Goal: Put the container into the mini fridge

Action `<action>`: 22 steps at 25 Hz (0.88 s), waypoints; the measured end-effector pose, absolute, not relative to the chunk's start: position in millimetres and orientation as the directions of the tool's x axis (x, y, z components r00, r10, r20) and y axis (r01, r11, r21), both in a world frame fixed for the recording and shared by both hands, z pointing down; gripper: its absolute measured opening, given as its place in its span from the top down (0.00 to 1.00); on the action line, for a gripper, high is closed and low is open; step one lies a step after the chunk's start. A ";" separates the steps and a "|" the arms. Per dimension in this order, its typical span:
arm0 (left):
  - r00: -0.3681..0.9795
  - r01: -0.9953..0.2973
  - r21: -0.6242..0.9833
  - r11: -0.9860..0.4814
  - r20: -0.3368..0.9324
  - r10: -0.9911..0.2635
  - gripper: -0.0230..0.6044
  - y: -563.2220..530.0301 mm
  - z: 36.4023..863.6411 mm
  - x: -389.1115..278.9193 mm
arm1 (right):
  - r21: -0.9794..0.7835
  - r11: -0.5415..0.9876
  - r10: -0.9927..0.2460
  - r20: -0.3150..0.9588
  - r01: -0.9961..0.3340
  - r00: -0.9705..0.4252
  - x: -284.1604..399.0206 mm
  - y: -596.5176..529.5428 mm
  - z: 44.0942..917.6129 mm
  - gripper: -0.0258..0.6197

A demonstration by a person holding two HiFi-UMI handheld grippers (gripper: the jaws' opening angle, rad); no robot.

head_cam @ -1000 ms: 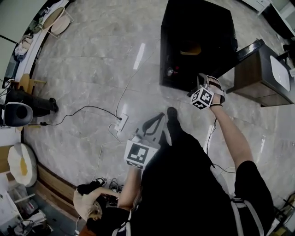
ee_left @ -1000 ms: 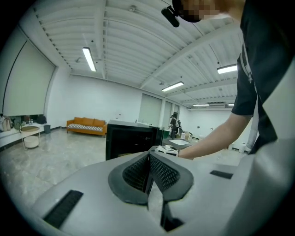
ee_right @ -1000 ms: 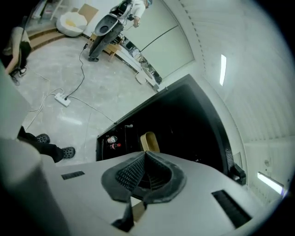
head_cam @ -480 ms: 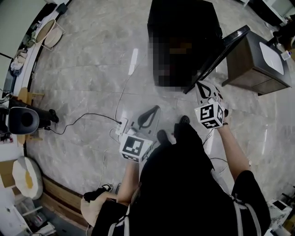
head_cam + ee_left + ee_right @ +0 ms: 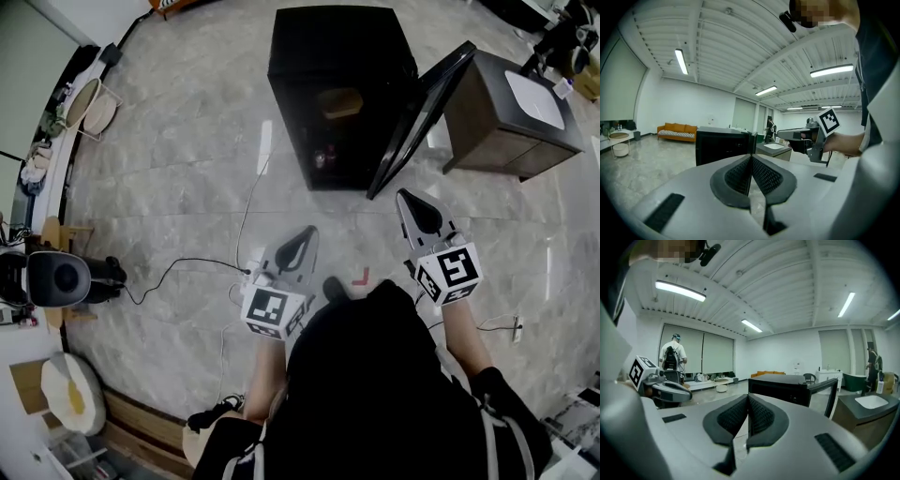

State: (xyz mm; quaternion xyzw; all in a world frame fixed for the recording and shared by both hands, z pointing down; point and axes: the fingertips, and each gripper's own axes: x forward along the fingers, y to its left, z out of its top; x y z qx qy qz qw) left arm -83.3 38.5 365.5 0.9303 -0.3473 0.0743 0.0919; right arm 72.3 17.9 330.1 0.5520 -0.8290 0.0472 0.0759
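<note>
- The black mini fridge (image 5: pixel 337 37) stands on the marble floor at 12 o'clock from the person, front facing them.
- Its door (image 5: pixel 422 117) is swung open on the 3 o'clock side of the opening, its free edge reaching out toward the person.
- The container (image 5: pixel 340 101), a tan shape, sits inside the fridge in the upper part of the dark interior. Some small items lie lower down, too small to make out.
- The left gripper (image 5: pixel 307 232) is held out at about 11 o'clock from the person's body, well short of the fridge. Its own view shows the jaws pressed together with nothing between them (image 5: pixel 751 159).
- The right gripper (image 5: pixel 405 197) is held out at about 1 o'clock, its tips near the bottom edge of the open door but not touching it. Its jaws are likewise closed and empty (image 5: pixel 747 399).
- Both grippers point roughly level toward the fridge (image 5: pixel 722 145), which shows beyond the jaws in each gripper view (image 5: pixel 783 383).
- A brown cabinet (image 5: pixel 497 131) stands at 2 o'clock, just beyond the open door.
- A cable (image 5: pixel 187 267) trails across the floor at 9 o'clock.
</note>
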 end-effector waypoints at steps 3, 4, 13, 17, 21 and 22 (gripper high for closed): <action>0.757 -0.649 0.126 -0.750 0.208 -0.620 0.91 44.2 367.5 -73.1 | -0.067 0.398 -0.897 0.182 -0.915 -0.404 79.8 30.5 333.3 0.93; 0.759 -0.647 0.129 -0.752 0.212 -0.616 0.91 46.6 369.0 -70.1 | -0.085 0.405 -0.891 0.186 -0.910 -0.414 81.6 35.6 335.1 0.93; 0.765 -0.637 0.141 -0.758 0.232 -0.600 0.91 51.2 373.4 -51.4 | -0.176 0.481 -0.851 0.141 -0.859 -0.506 80.8 56.5 334.0 0.93; 0.771 -0.628 0.134 -0.766 0.237 -0.591 0.91 50.1 373.1 -44.6 | -0.170 0.504 -0.838 0.143 -0.847 -0.527 80.3 57.0 335.2 0.93; 0.775 -0.624 0.134 -0.770 0.237 -0.586 0.91 47.9 371.7 -38.7 | -0.176 0.511 -0.830 0.156 -0.841 -0.536 80.1 57.8 340.6 0.93; 0.776 -0.622 0.135 -0.772 0.237 -0.584 0.91 48.3 371.3 -37.7 | -0.179 0.510 -0.829 0.159 -0.842 -0.536 80.2 58.5 342.1 0.93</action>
